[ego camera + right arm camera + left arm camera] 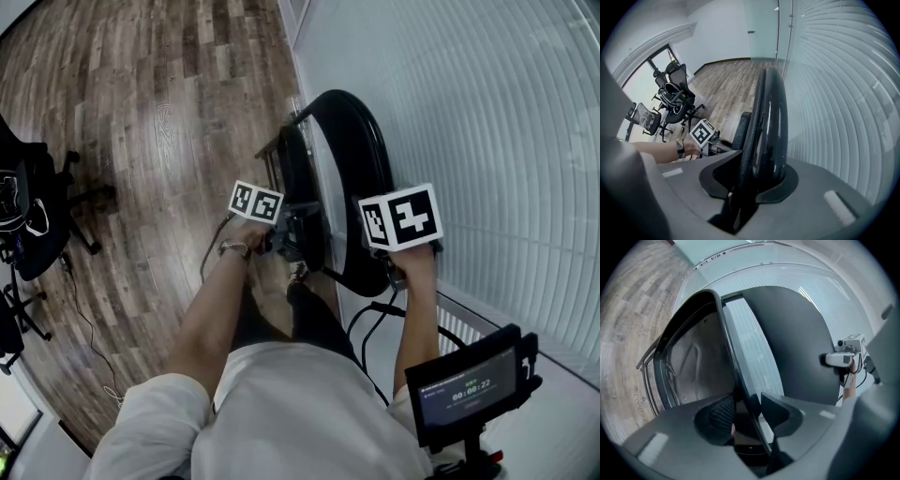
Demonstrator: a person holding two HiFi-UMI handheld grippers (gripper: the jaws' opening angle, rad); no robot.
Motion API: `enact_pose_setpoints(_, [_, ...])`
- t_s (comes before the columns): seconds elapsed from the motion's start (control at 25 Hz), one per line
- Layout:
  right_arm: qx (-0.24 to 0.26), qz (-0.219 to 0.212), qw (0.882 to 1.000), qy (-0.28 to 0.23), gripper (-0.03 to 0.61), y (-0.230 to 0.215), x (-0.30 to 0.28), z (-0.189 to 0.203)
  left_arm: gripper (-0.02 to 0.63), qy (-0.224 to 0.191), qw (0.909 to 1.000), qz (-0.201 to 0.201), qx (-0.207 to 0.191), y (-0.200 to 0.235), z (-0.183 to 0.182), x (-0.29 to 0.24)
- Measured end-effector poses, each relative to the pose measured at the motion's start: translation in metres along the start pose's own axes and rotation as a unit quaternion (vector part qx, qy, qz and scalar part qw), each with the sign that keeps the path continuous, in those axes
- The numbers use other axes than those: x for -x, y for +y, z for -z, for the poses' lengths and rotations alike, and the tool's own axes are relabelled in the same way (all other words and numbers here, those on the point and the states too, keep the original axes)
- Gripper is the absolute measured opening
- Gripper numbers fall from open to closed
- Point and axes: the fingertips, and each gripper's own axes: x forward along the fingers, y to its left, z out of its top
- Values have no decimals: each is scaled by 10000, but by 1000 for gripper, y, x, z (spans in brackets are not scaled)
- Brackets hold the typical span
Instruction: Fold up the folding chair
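We find the folding chair (373, 141) standing close beside the ribbed wall (487, 112); the left gripper (747, 413) grips its thin edge, farther from that wall; the right gripper (750, 183) grips its padded rim, nearer that wall.

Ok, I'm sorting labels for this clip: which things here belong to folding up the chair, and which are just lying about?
Part of the job: folding chair, left gripper, right gripper, both clamped on it.
Just lying about: office chairs, floor cable, timer screen.
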Motion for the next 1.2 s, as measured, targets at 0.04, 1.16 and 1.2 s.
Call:
enact_pose_setpoints(0.04, [1, 2, 10000, 4, 74, 0, 0, 0, 161, 4, 10000, 13, 15, 0, 0, -1])
enact_pose_setpoints(1.16, [39, 219, 9997, 30, 55, -2, 0, 7, 160, 12, 9999, -121, 108, -3, 0, -22])
enact_pose_setpoints(1.2, [36, 223, 9997, 34, 55, -3, -1, 7, 160, -15, 9998, -118, 135, -2, -1, -22])
